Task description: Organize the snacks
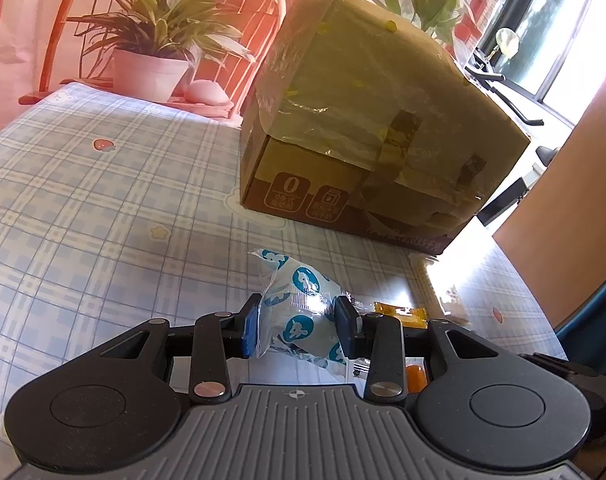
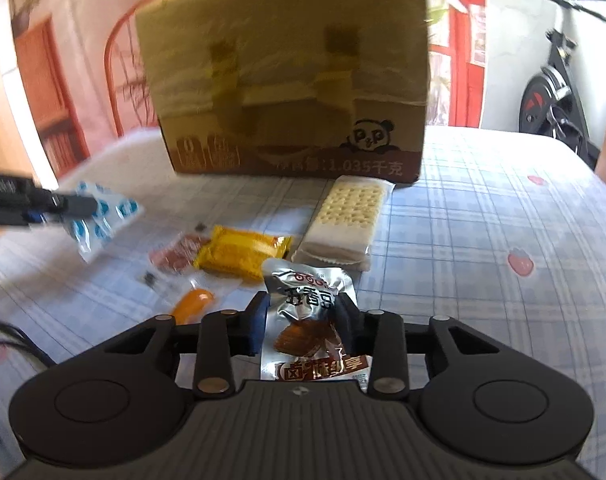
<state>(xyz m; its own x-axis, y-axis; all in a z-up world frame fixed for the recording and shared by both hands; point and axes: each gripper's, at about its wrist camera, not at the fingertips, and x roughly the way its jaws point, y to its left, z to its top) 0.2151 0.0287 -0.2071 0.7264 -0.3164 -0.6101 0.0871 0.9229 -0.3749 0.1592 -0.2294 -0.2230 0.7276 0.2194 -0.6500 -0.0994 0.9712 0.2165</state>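
My left gripper [image 1: 297, 320] is shut on a clear snack packet with blue round prints [image 1: 299, 300], held above the checked tablecloth [image 1: 103, 200]. The right wrist view shows that same packet [image 2: 103, 216] at the left, hanging from the left gripper's fingers [image 2: 75, 204]. My right gripper [image 2: 303, 312] is shut on a crinkled silver snack packet [image 2: 303, 292]. Just beyond it on the cloth lie a yellow packet [image 2: 239, 254], a long cracker pack [image 2: 347, 216], a small red packet [image 2: 175, 254] and an orange jelly piece [image 2: 193, 302]. A taped cardboard box [image 2: 287, 80] stands behind them.
The cardboard box [image 1: 363, 120] fills the far middle of the table. Behind the table's far left edge are a potted plant [image 1: 151, 72] and a red wire chair back [image 1: 83, 8]. An exercise bike [image 2: 551, 100] stands past the right edge. The cloth [image 2: 503, 220] on the right is bare.
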